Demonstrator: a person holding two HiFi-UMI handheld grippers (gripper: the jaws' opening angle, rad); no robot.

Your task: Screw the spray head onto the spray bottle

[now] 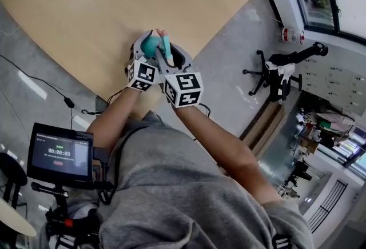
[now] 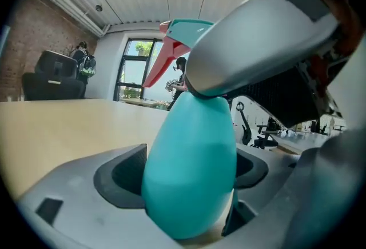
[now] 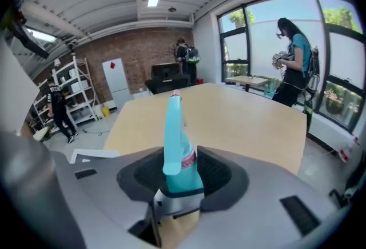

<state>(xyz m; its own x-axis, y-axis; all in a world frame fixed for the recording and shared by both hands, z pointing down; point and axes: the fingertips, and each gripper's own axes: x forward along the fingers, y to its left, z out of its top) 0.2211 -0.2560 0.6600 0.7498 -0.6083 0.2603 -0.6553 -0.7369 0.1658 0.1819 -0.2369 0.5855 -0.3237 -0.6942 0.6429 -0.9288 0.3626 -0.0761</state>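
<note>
left claw point(image 2: 189, 185) clenched on the belly of the teal spray bottle point(image 2: 191, 145). right claw point(image 3: 182, 176) clamped on the spray head point(image 3: 174, 139), which sat atop the neck, above the worktop point(image 1: 114, 2) edge. risks i judged: a tilted head cross-threading, and the smooth bottle spinning in the grip.

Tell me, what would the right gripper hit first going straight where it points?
Probably the wooden table, which fills the view beyond the spray head that the right gripper clamps; depth is hard to judge.
</note>
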